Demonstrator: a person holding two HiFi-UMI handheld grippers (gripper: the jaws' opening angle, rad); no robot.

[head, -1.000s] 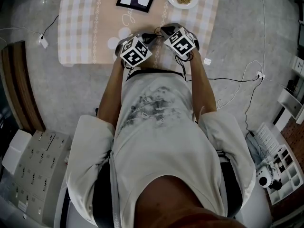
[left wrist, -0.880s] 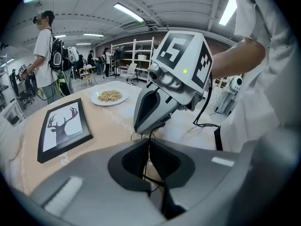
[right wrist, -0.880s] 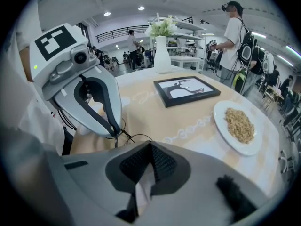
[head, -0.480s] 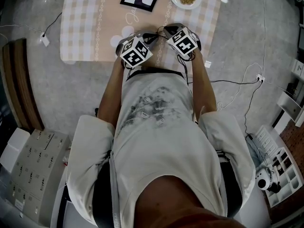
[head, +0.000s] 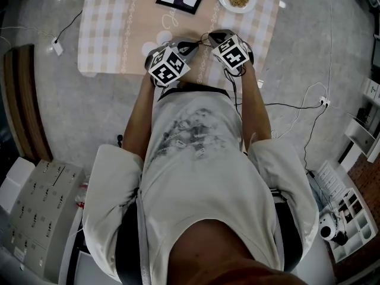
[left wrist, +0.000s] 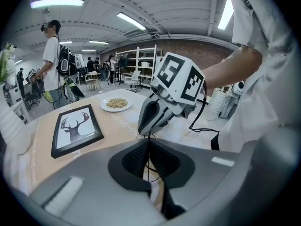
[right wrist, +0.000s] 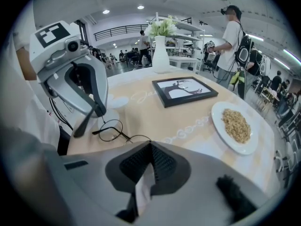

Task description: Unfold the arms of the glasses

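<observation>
Head view: glasses pinched at table's near edge

Over the table (head: 107, 34), the left hand-held gripper (left wrist: 148, 149) is closed tight on one thin arm (right wrist: 86, 121), and the right hand-held gripper (right wrist: 150, 149) is clamped on the frame of the glasses (right wrist: 123, 134), held close to the near edge. Judged risk: swinging the arm off its hinge line could bend the wire, or let it slip from the pads.
</observation>
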